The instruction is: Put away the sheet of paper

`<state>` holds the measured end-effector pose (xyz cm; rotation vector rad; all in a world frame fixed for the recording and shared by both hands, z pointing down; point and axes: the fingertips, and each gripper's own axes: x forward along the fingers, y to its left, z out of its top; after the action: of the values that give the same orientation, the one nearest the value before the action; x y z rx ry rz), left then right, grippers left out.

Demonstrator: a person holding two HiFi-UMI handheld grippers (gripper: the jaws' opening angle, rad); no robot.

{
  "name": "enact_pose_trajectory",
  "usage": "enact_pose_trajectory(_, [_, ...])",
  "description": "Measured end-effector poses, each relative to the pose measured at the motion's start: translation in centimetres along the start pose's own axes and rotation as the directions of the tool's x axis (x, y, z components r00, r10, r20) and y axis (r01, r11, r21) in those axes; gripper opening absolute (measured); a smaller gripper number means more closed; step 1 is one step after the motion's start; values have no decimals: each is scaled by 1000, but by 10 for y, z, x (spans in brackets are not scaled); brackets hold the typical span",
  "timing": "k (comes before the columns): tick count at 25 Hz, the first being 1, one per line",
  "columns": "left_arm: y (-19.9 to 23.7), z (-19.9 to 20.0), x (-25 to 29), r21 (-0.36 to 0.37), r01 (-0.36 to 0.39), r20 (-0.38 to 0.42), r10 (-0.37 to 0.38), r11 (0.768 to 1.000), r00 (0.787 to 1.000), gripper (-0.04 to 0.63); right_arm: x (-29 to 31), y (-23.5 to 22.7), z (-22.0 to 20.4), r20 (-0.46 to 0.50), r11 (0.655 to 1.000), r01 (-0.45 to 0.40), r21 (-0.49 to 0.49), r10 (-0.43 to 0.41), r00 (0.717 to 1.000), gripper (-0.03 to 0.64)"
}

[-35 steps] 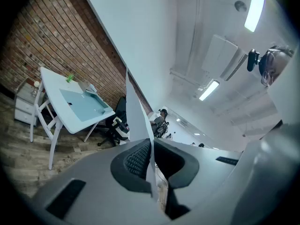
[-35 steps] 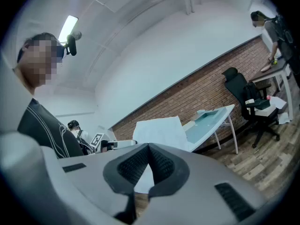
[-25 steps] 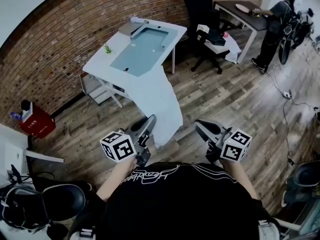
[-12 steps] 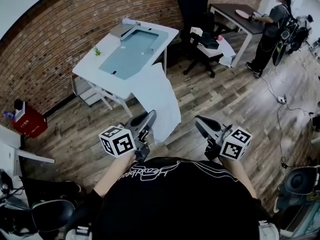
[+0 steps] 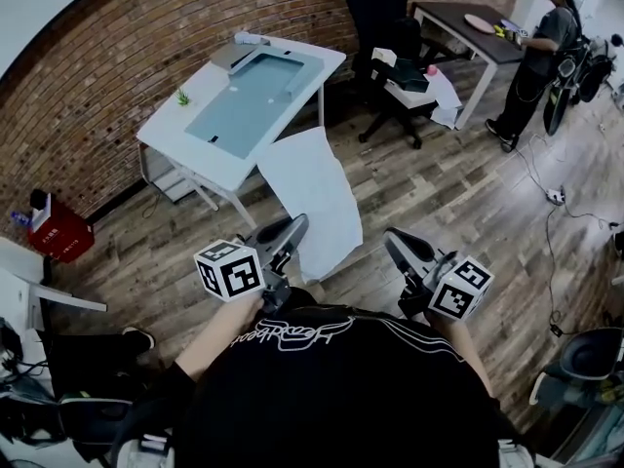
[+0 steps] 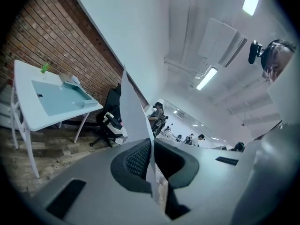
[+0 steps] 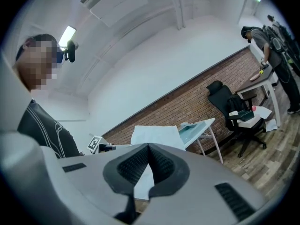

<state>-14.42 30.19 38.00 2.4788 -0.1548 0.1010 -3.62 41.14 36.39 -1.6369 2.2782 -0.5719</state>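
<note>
Paper (image 5: 314, 198), pinched in the left gripper's (image 5: 291, 228) closed jaws, hangs clear of the table (image 5: 171, 136) at its 11 o'clock, while the right gripper (image 5: 397, 242) is closed on nothing, so stowing remains.

Bright, even light falls from ceiling strips (image 6: 211, 78), so shadows on the wooden floor (image 5: 439, 203) are soft and faint. The sheet of paper (image 5: 310, 198) reads almost blown-out white. Every view is fisheye: the brick wall (image 5: 146, 57) bows, and both gripper views fade to black corners. Close to the lens, my left gripper (image 6: 151, 146) and right gripper (image 7: 148, 149) look soft.
</note>
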Motion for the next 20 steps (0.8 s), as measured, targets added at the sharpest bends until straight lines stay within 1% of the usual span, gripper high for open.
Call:
enact_pose_trajectory(4, [7, 4, 12, 0, -2, -17, 2, 1000, 1000, 40, -3, -15, -1, 15, 999, 25, 30, -25, 1000, 3])
enact_pose_trajectory(8, [25, 8, 23, -17, -3, -25, 2, 1000, 1000, 41, 6, -35, -6, 8, 997, 47, 57, -48, 999, 3])
enact_pose_trajectory(13, [63, 23, 41, -44, -14, -23, 13, 999, 1000, 40, 32, -61, -2, -6, 995, 66, 68, -66, 998, 3])
enact_pose_trajectory(17, [93, 45, 61, -49, -9, -13, 8, 999, 1000, 40, 61, -84, 9, -14, 995, 76, 62, -75, 997, 3])
enact_pose_trajectory(20, [128, 64, 74, -75, -20, -5, 20, 997, 1000, 41, 91, -106, 17, -36, 994, 84, 66, -82, 996, 3])
